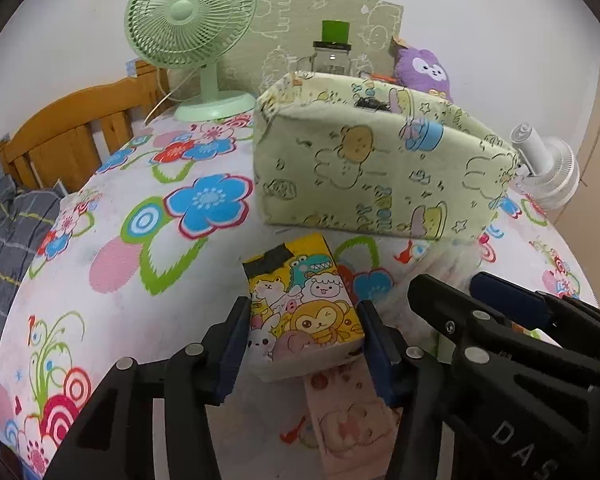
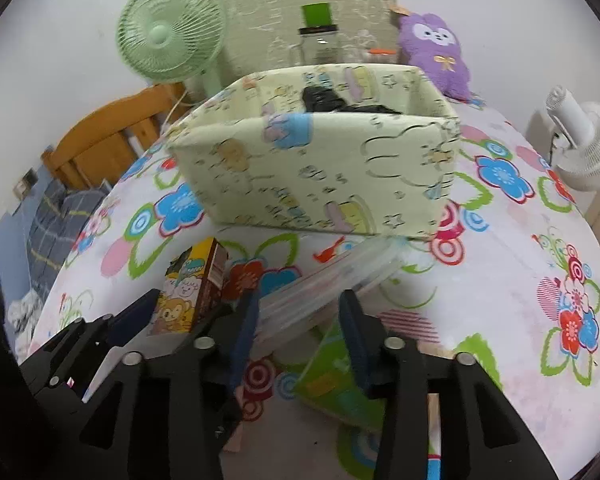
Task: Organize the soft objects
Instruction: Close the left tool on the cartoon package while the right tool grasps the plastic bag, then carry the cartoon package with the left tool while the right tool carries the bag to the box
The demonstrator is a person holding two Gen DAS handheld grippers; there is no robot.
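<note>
The tabletop (image 1: 112,248) under its flowered cloth carries everything, and the biggest thing on it is the pale green fabric bin (image 1: 380,172), standing at twelve o'clock from both claws with something black lying inside it.

The left claw (image 1: 304,344) is clenched on a yellow cartoon tissue pack (image 1: 300,300), one dark blue pad pressed to each long side, the pack lifted a little above a pink printed pack (image 1: 348,420) lying under it. The right claw (image 2: 298,340) is spread about as wide as a clear plastic-wrapped pack (image 2: 332,284) that sits between its pads, the left pad touching the wrap; I cannot tell whether the right pad bears on it. A green pack (image 2: 332,384) lies below, at five o'clock from the clear one.

The left view alone shows the pink pack; it also catches the right claw at four o'clock. The right view alone shows the green pack and looks down into the bin, and it has the yellow pack at nine o'clock, beside the left claw.

By count: one bin, four soft packs, two fans, namely a green desk fan (image 1: 188,40) at eleven o'clock and a white fan (image 1: 548,168) at two o'clock, one purple plush toy (image 2: 436,52) at one o'clock behind the bin, and one clear jar (image 1: 332,56) with a green top at twelve.
</note>
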